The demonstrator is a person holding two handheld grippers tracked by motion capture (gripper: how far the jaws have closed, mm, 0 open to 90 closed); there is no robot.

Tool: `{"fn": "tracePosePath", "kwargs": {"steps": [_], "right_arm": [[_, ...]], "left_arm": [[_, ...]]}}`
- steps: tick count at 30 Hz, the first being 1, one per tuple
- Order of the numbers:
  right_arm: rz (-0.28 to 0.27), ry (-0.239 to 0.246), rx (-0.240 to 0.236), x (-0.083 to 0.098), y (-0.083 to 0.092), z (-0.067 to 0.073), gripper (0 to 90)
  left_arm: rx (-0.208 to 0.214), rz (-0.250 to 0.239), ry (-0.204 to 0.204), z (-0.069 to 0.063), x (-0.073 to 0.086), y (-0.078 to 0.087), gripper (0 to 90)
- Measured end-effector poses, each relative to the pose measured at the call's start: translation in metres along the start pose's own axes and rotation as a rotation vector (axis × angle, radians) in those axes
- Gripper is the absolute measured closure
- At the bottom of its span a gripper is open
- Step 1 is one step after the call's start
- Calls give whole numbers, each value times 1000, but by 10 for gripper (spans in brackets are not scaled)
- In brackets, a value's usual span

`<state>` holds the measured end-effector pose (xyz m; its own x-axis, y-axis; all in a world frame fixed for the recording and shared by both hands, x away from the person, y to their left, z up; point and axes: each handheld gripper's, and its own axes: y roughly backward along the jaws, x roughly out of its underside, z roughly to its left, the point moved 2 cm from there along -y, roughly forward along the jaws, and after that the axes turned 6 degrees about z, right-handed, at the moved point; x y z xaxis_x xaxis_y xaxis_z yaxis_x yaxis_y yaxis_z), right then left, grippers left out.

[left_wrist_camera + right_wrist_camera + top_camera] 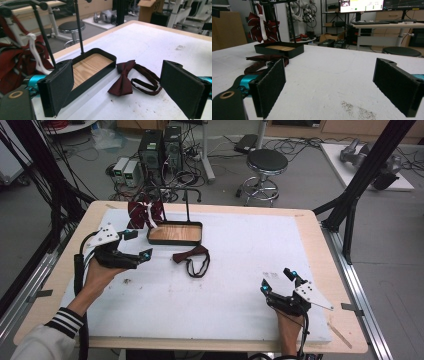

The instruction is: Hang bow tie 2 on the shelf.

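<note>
A dark red bow tie (192, 259) with a looped strap lies flat on the white table cover, just right of a black tray (175, 240) with a wooden floor. A black stand rises from the tray, and striped dark red ties (142, 214) hang on its left side. My left gripper (137, 245) is open, held just left of the tray; its jaws frame the bow tie (124, 80) and the tray (100, 71). My right gripper (279, 280) is open low over the table at the front right, with nothing between its jaws. From there the bow tie (263, 62) lies ahead to the left.
The white cover (240, 265) lies on a wooden table whose edges show all round. A stool (265, 167), computer towers (161, 147) and cables stand on the floor behind. Black frame posts (367, 167) rise at the right and left of the table.
</note>
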<state>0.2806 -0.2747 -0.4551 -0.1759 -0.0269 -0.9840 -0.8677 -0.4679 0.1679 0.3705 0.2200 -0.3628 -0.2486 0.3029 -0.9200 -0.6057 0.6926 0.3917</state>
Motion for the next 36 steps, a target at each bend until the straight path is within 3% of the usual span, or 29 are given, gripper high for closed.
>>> {"fn": "tracePosePath", "kwargs": {"steps": [1, 6, 7, 10, 27, 36], "right_arm": [[-4, 5, 2, 0, 0, 0, 102], [-4, 3, 0, 0, 0, -1, 102], [-4, 0, 0, 0, 0, -1, 102], [-4, 0, -1, 0, 0, -1, 102], [-6, 1, -3, 0, 0, -1, 102], [-6, -5, -2, 0, 0, -1, 102]], "left_arm": [[-5, 31, -13, -1, -4, -4, 127], [10, 85, -13, -1, -10, -15, 127], [20, 124, -25, -1, -12, -20, 127], [45, 166, -28, -1, -16, -27, 127], [112, 272, -51, -7, -35, -68, 165], [127, 345, -56, -6, -35, -92, 198]]}}
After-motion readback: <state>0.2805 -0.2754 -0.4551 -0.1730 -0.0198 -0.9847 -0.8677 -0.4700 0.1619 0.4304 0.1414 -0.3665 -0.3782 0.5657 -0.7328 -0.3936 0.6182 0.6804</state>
